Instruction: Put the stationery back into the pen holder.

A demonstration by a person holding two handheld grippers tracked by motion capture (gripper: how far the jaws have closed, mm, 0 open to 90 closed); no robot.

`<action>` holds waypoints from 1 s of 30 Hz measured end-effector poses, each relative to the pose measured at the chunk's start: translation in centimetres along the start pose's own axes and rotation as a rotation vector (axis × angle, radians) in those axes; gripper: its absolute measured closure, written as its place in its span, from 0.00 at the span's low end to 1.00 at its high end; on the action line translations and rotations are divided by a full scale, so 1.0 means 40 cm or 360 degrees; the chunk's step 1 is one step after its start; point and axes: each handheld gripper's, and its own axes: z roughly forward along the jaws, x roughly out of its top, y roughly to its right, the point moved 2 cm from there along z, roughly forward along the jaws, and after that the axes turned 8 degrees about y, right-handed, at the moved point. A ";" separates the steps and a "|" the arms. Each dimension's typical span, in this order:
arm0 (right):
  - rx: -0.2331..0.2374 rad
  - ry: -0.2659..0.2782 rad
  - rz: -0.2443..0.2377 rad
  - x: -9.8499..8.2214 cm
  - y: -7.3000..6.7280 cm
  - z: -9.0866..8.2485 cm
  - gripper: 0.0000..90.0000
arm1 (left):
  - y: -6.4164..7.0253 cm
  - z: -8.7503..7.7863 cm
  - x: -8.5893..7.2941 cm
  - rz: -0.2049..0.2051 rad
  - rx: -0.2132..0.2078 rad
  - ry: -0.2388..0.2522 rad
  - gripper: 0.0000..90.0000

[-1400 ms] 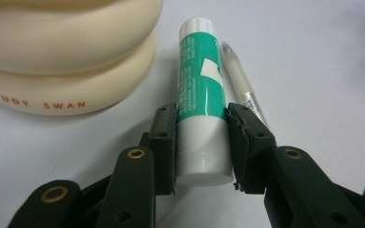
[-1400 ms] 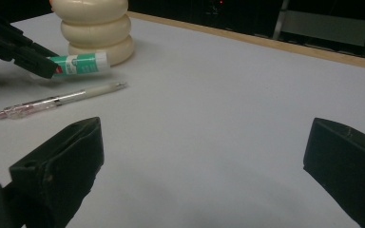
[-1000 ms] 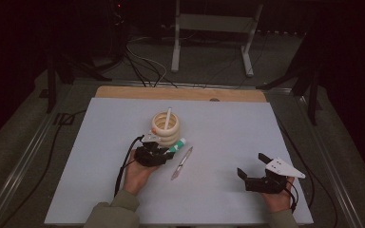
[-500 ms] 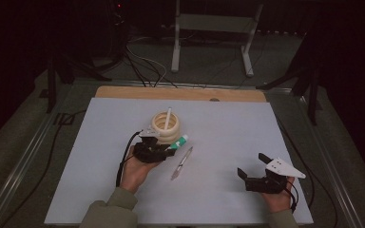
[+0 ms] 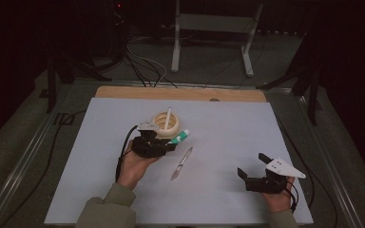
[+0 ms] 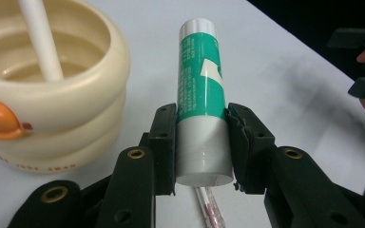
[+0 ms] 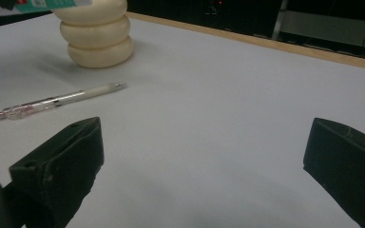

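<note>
In a dark room, on the pale bench [image 5: 228, 142], the left gripper [image 6: 200, 142] clamps a green-and-white glue stick [image 6: 201, 95] lifted just beside the cream holder [image 5: 165, 124], its long axis along the jaws, while the farther right gripper [image 5: 255, 167] rests wide open, empty.

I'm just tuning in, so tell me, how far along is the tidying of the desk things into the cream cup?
Done: one white stick already stands in the cream cup. In hand: the left tool is clamped on the green and white glue stick, held off the table beside the cup. Left, probably: dropping it in, then the pen lying on the white table. The right tool waits open and empty.
</note>
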 end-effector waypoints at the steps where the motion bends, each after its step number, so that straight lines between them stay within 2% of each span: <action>1: 0.0000 0.0000 0.0000 0.000 0.000 0.000 0.00 | 0.000 -0.002 0.004 0.0002 -0.0001 0.0003 0.73; 15: 0.0001 -0.0001 -0.0003 0.000 0.000 0.000 0.00 | -0.015 -0.031 0.054 -0.0009 -0.0002 0.0033 0.73; 30: 0.0001 -0.0004 0.0000 -0.001 0.000 0.001 0.00 | -0.034 -0.057 0.089 -0.0023 0.0012 0.0064 0.73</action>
